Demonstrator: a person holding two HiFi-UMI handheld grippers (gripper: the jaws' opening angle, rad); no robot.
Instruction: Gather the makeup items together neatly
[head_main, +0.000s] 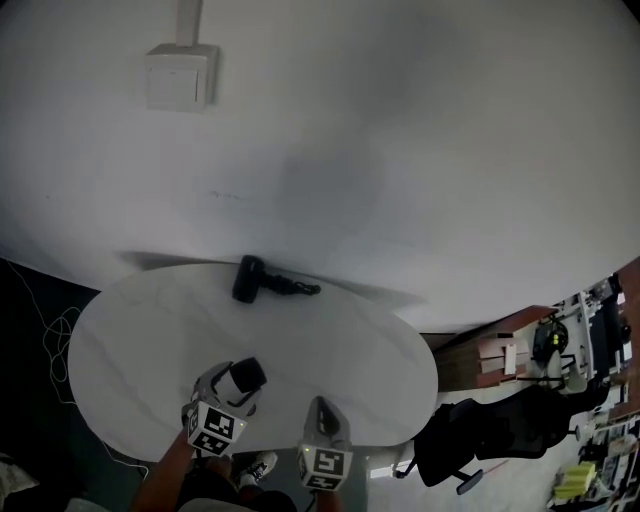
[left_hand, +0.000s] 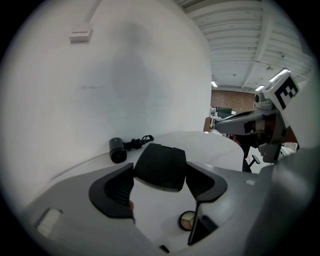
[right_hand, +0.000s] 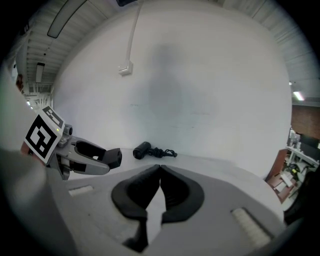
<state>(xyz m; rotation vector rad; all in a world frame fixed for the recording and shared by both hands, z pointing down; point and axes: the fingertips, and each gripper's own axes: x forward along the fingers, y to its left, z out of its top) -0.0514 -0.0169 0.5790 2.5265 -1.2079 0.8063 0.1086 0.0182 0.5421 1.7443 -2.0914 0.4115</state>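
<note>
My left gripper (head_main: 236, 384) hovers over the near edge of the white oval table (head_main: 350, 340), shut on a flat black makeup case (left_hand: 160, 166) that spans its two pads. Below those jaws a small round compact (left_hand: 188, 220) lies on the table, its black lid (left_hand: 202, 228) standing open; I cannot see it in the head view. My right gripper (head_main: 320, 404) hangs just to the right at the table's near edge, its jaws pressed together with nothing between them (right_hand: 160, 168). The right gripper view shows the left gripper with the black case (right_hand: 114, 157) at its tip.
A black hair dryer (head_main: 249, 280) with a coiled cord (head_main: 296, 288) lies at the table's far edge against the white wall. A switch box (head_main: 180, 76) is mounted on that wall. A black office chair (head_main: 490, 430) stands off the table's right end.
</note>
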